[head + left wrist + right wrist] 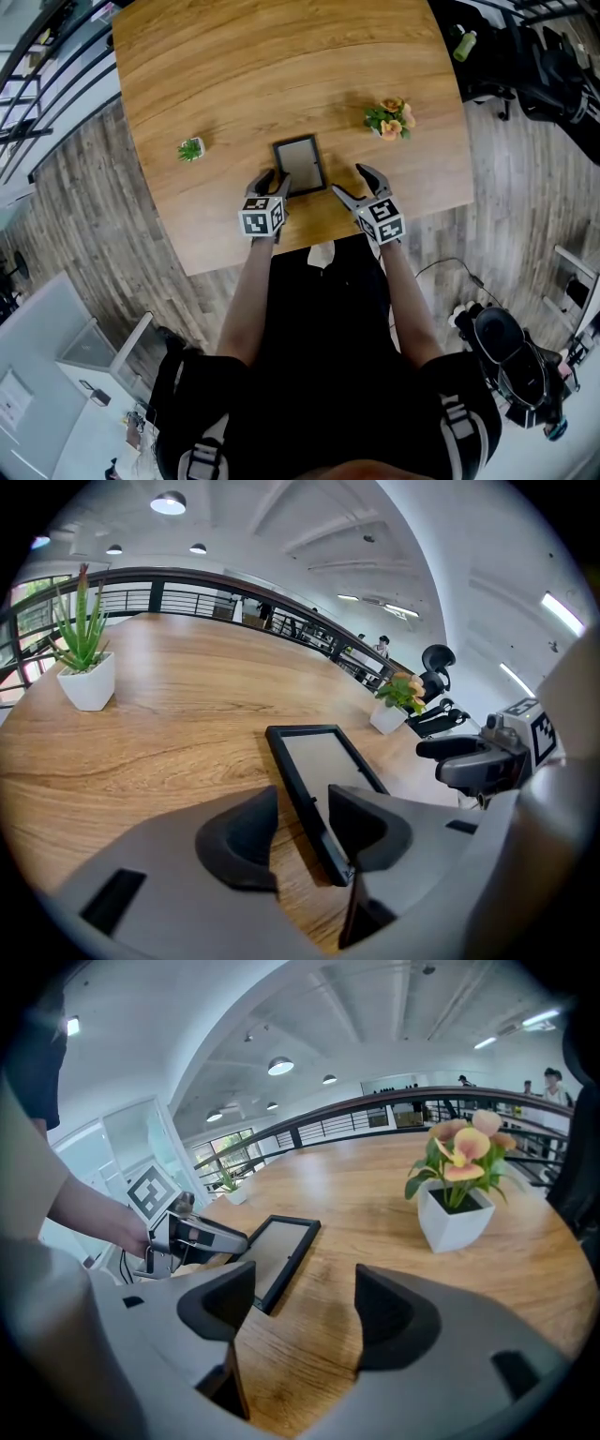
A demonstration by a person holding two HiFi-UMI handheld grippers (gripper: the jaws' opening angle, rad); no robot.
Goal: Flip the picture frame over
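Observation:
The black picture frame (300, 164) lies flat on the wooden table (281, 56), its pale panel up. My left gripper (270, 178) is at the frame's near left corner. In the left gripper view the frame's left rail (298, 780) runs between the jaws of the left gripper (302, 803); a strip of wood shows between the left pad and the rail, so the jaws are open. My right gripper (349, 180) hovers just right of the frame, open, with only bare wood between the jaws of that gripper (305, 1283). The frame (281, 1241) lies left of them.
A small spiky plant in a white pot (191, 148) stands left of the frame, and a flower pot (391, 117) stands to the right. The table's near edge runs just below both grippers. Floor, railing and office chairs surround the table.

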